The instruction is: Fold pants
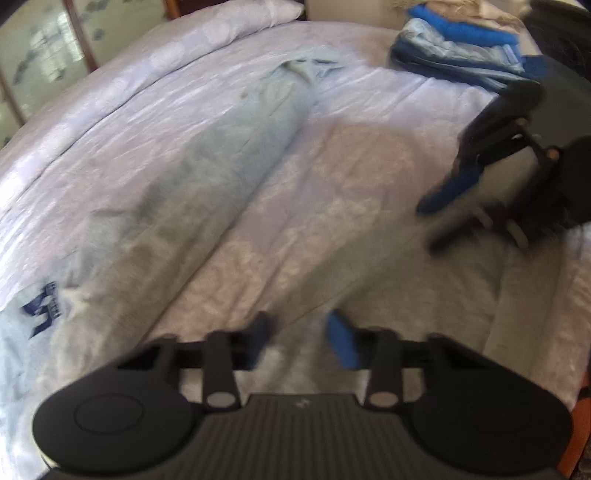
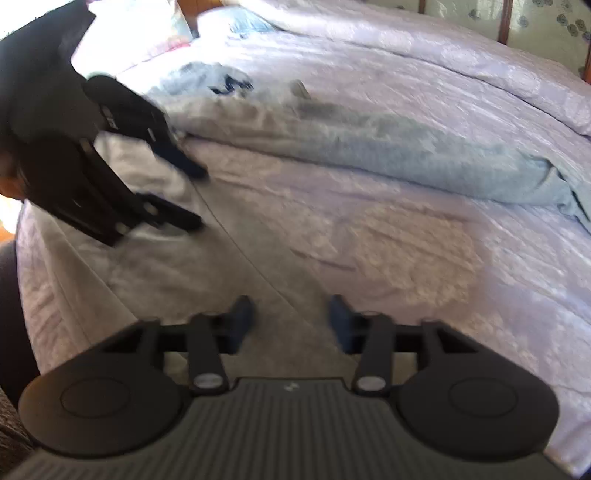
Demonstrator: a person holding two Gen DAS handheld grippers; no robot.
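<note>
Light grey-blue pants [image 1: 236, 147] lie stretched out lengthwise on the bed, legs folded onto each other, with a dark blue print [image 1: 42, 306] near the waist end. They also show in the right wrist view [image 2: 388, 147]. My left gripper [image 1: 301, 339] is open and empty above the bedspread, right of the pants. It also appears in the right wrist view [image 2: 201, 197]. My right gripper [image 2: 291, 321] is open and empty over the bedspread near the bed's front edge. It shows in the left wrist view [image 1: 430, 225], apart from the pants.
The bed has a pale lilac bedspread [image 1: 351, 184] with a pillow [image 1: 236, 18] at its far end. A stack of folded blue clothes [image 1: 461, 55] lies at the far right. A patterned wall panel with wood frame [image 1: 48, 55] stands beyond the bed.
</note>
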